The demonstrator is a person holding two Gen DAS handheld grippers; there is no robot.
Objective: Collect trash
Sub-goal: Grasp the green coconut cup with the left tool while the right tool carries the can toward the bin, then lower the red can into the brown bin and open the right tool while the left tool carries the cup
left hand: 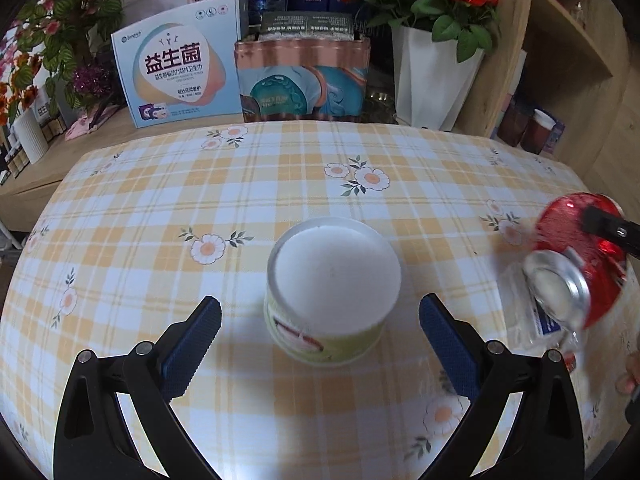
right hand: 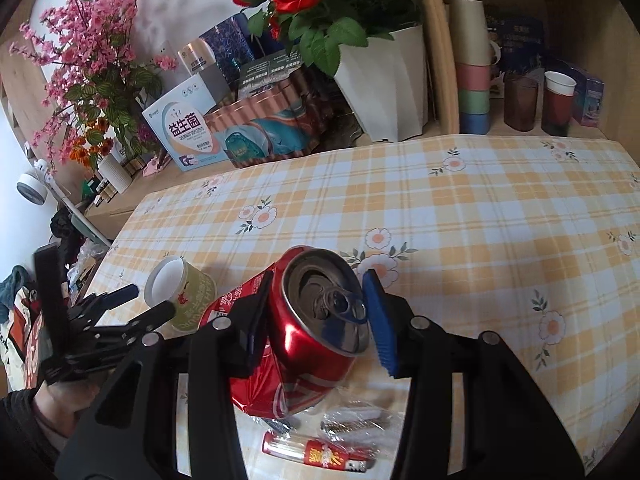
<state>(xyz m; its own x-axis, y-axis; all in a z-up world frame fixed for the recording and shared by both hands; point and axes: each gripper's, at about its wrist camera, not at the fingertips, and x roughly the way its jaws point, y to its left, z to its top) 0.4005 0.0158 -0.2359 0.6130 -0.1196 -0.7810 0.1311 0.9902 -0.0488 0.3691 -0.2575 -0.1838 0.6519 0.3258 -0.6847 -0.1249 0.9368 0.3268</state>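
Observation:
A dented red soda can [right hand: 316,340] sits between the blue pads of my right gripper [right hand: 316,316], which is shut on it; its open top faces the camera. In the left wrist view the can [left hand: 576,256] shows tilted at the right edge. A pale green paper cup [left hand: 332,292] stands upside down on the checked tablecloth [left hand: 200,200]. My left gripper [left hand: 320,320] is open, one finger on each side of the cup with a gap on both sides. A clear plastic wrapper [right hand: 352,420] and a small red packet [right hand: 320,454] lie under the can.
Behind the table stand printed boxes [left hand: 176,72], a white vase of red roses [left hand: 432,76] and pink flowers [right hand: 88,40]. A wooden shelf at the back right holds stacked cups [right hand: 474,72]. A person's hand [right hand: 60,400] holds the left gripper.

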